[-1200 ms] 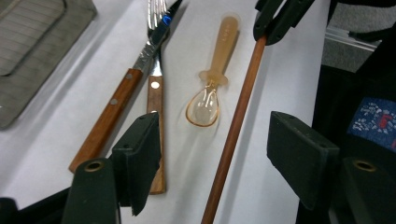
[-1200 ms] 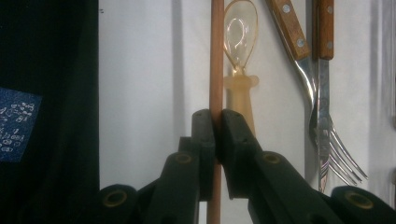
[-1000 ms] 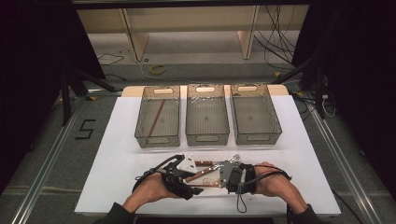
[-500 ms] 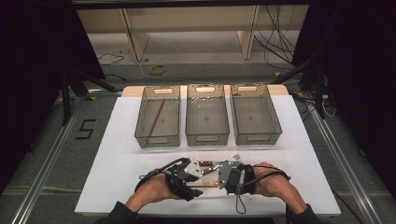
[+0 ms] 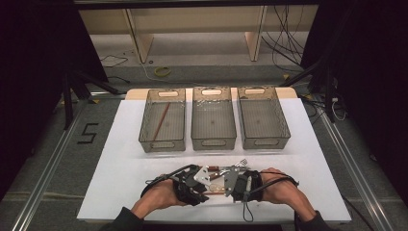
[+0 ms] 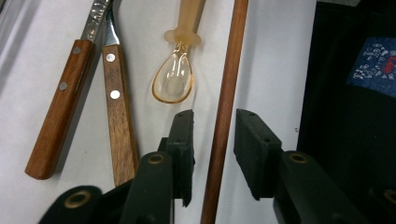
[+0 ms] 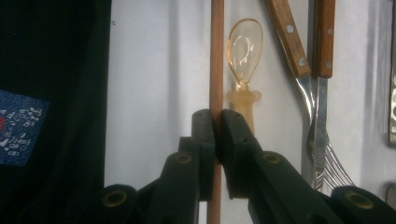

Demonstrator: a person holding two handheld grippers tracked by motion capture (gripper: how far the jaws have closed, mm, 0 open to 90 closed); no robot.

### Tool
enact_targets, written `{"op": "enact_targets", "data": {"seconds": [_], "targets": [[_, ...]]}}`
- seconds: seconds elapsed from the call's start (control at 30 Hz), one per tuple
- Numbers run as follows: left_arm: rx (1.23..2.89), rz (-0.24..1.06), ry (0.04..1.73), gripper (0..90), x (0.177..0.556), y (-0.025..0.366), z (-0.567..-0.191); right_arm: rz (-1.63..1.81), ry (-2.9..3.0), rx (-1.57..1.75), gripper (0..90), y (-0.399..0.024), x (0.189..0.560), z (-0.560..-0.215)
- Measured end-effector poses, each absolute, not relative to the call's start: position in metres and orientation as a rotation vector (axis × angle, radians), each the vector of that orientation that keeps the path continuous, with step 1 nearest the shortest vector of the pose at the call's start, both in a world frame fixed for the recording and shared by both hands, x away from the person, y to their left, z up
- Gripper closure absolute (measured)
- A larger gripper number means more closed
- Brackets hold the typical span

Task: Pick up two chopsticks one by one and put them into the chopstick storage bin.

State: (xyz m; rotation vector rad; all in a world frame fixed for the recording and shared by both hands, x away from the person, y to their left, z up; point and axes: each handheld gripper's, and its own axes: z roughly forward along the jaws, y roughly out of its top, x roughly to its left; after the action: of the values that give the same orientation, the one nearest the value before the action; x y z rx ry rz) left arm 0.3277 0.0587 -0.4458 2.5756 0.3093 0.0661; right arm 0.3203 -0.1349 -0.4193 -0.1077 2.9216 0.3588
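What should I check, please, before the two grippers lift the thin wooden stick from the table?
1. Right gripper clamped on the wooden stick: ok.
2. Stick between the left gripper jaws: ok.
3. Left jaws, just closing, pressing the stick: not ok, gaps remain.
4. Amber spoon outside both grips: ok.
5. Wood-handled cutlery apart from the stick: ok.
6. Left bin has room beside its stick: ok.

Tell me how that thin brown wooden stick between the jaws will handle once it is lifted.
The wooden stick looks straight, thin and rigid, so it should stay stiff and feel light. It looks round, so it may roll if set down loose. The right gripper clamps it at one spot only, so it could pivot; the left gripper straddles it, jaws just closing in, not yet pressing.
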Motion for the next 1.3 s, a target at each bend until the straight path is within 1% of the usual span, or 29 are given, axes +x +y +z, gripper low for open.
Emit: {"op": "enact_targets", "data": {"seconds": [0.27, 0.4, 0.53, 0.6, 0.63, 0.67, 0.73, 0.8, 0.9, 1.1, 1.3], "targets": [[2.581, 0.047, 0.281, 79.4, 0.327, 0.058, -0.447, 0.36, 2.918, -0.13, 84.6, -0.135, 0.32, -0.42], [2.581, 0.011, 0.256, 81.8, 0.326, 0.06, -0.447, 0.375, 2.924, -0.125, 84.2, -0.136, 0.32, -0.42], [2.567, 0.023, 0.239, 83.6, 0.326, 0.061, -0.446, 0.387, 2.91, -0.121, 81.8, -0.137, 0.321, -0.42], [2.57, 0.05, 0.254, 83.9, 0.327, 0.063, -0.446, 0.409, 2.901, -0.086, 70.4, -0.139, 0.323, -0.418], [2.56, 0.061, 0.27, 83.9, 0.329, 0.065, -0.446, 0.423, 2.897, -0.059, 70.0, -0.141, 0.324, -0.416], [2.554, 0.064, 0.283, 83.9, 0.331, 0.068, -0.446, 0.443, 2.893, -0.048, 67.2, -0.143, 0.325, -0.413], [2.551, 0.073, 0.302, 84.0, 0.333, 0.072, -0.445, 0.486, 2.868, -0.009, 57.8, -0.146, 0.326, -0.407], [2.538, 0.081, 0.327, 84.0, 0.336, 0.076, -0.445, 0.529, 2.851, 0.062, 54.3, -0.149, 0.328, -0.404], [2.529, 0.098, 0.361, 84.0, 0.34, 0.083, -0.443, 0.574, 2.834, 0.148, 45.8, -0.152, 0.331, -0.403], [2.504, 0.141, 0.421, 84.0, 0.348, 0.097, -0.44, 0.687, 2.784, 0.253, 38.5, -0.155, 0.335, -0.398], [2.464, 0.166, 0.488, 84.0, 0.354, 0.109, -0.436, 0.777, 2.739, 0.323, 34.5, -0.16, 0.339, -0.398]]}}
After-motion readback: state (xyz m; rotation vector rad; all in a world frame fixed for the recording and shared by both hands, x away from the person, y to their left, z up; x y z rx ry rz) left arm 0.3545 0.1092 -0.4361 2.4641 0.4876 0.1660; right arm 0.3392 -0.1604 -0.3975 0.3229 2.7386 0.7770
